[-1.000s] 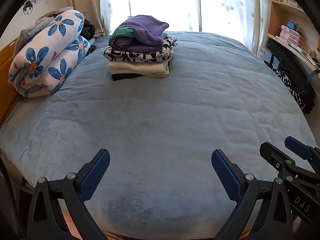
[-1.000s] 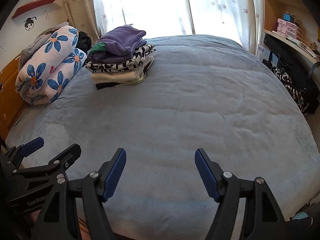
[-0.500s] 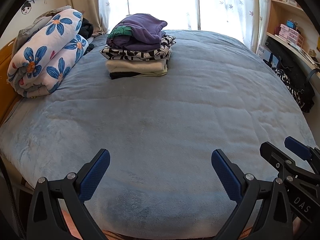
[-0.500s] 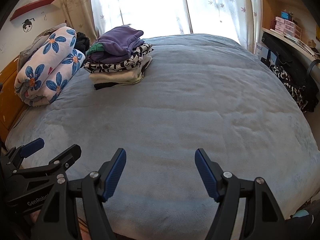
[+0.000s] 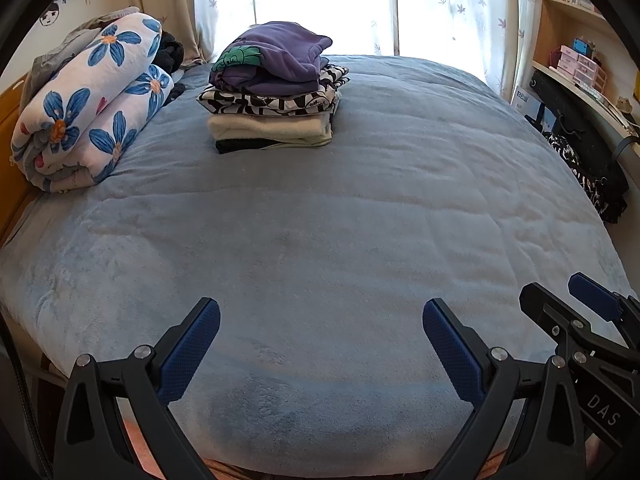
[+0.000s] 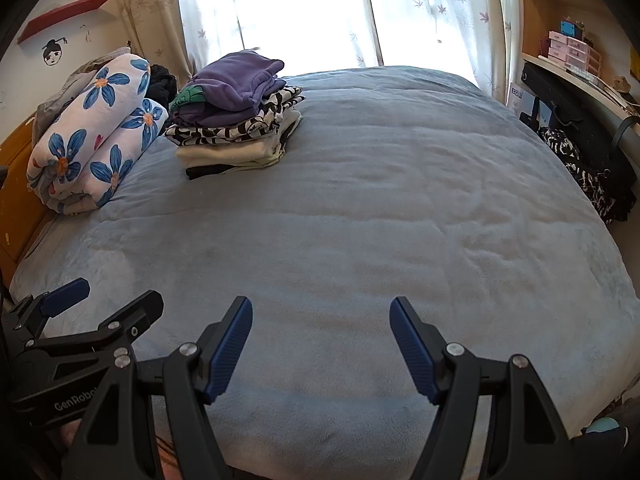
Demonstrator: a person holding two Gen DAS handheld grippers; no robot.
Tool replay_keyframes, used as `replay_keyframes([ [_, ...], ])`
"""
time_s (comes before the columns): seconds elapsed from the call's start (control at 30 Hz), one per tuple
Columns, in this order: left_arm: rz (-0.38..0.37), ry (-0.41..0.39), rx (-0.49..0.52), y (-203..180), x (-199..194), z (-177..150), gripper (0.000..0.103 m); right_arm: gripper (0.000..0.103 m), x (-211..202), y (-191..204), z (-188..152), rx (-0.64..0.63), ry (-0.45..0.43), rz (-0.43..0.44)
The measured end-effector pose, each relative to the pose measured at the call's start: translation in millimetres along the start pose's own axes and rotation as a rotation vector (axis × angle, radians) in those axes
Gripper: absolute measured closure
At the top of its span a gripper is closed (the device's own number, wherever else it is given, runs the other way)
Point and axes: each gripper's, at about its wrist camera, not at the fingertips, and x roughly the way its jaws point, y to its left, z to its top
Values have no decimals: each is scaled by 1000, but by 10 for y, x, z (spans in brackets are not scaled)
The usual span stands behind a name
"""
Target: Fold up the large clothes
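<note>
Both views look down over a wide bed covered by a pale blue plush blanket [image 5: 320,208] [image 6: 380,220].

Left claw [image 5: 320,344]: black frame, blue ribbed pads, jaws spread wide at the lower edge of the left wrist view, released, nothing between them. It hangs over the near edge of the blanket without touching it. In the right wrist view its frame appears at lower left, with the white lettering "GenRobo" readable before it is cut off.

Right claw [image 6: 322,346]: same build, jaws apart at the bottom centre of its own view, released, nothing between them. In the left wrist view it shows at lower right, marked "DAS" in white.

Task item: a stack of folded clothes [image 5: 274,92] [image 6: 236,116] lies on the blanket in the upper left-centre of both frames, well apart from both claws. Top to bottom: purple garment with a green print, black-and-white patterned piece, cream piece, dark piece. Small writing on the patterned piece cannot be read.

Just beside the stack, at far left, lies a rolled white quilt with blue flowers [image 5: 88,108] [image 6: 96,132].

At right, a blue-and-white box [image 5: 527,102] [image 6: 520,102] by the wooden shelving carries lettering, not legible.

On the upper left wall: a small cartoon face sticker [image 6: 54,53].
</note>
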Motion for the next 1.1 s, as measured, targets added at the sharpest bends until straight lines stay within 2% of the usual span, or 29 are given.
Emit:
replay_keyframes([
  [1.1,-21,29,9,25,87,13,5,31,29,31,-20,2,7,-11],
])
